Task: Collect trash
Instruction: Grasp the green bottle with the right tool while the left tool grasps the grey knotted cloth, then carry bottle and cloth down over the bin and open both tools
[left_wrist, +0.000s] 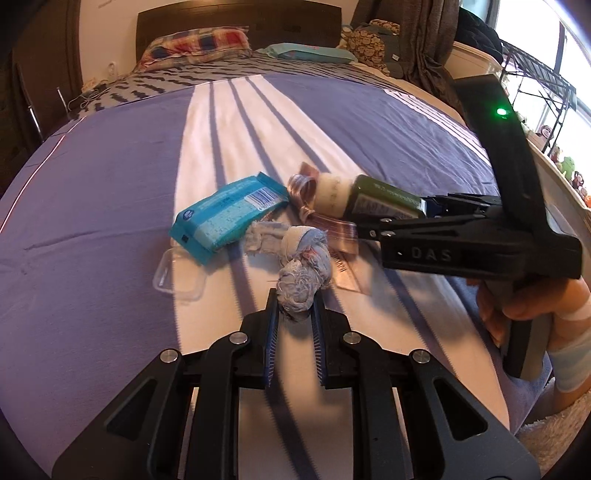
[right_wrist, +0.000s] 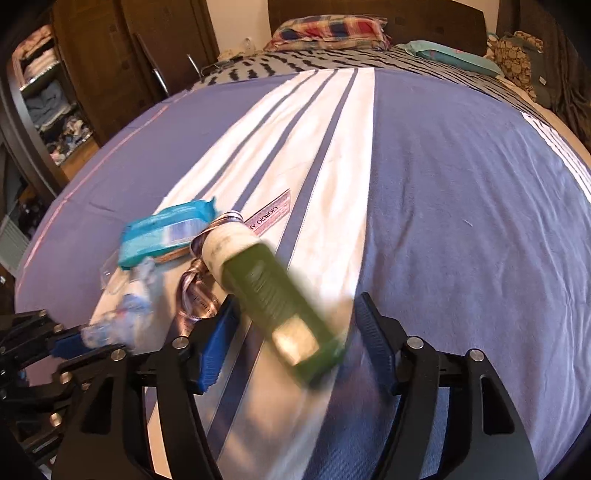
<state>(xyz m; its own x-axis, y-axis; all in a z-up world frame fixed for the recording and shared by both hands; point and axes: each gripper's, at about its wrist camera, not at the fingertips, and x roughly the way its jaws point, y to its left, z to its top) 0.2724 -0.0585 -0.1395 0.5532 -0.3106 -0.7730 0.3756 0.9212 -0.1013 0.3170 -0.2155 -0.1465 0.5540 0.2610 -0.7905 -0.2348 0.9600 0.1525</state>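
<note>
A knotted pale blue rag (left_wrist: 301, 275) lies on the bed, its near end between the pads of my left gripper (left_wrist: 295, 310), which is shut on it. A green bottle with a white cap (right_wrist: 266, 284) lies blurred between the wide-open fingers of my right gripper (right_wrist: 295, 325); no pad touches it. In the left wrist view the bottle (left_wrist: 373, 197) sits in front of the right gripper (left_wrist: 424, 212). A teal wipes packet (left_wrist: 225, 218), a pink-striped ribbon (left_wrist: 332, 225) and a clear plastic lid (left_wrist: 177, 277) lie beside them.
The trash sits on a purple bedspread with a white striped band (left_wrist: 229, 122). Pillows (left_wrist: 195, 46) and a headboard lie at the far end. A wardrobe with open shelves (right_wrist: 48, 96) stands left of the bed. A metal rack (left_wrist: 535, 85) stands to the right.
</note>
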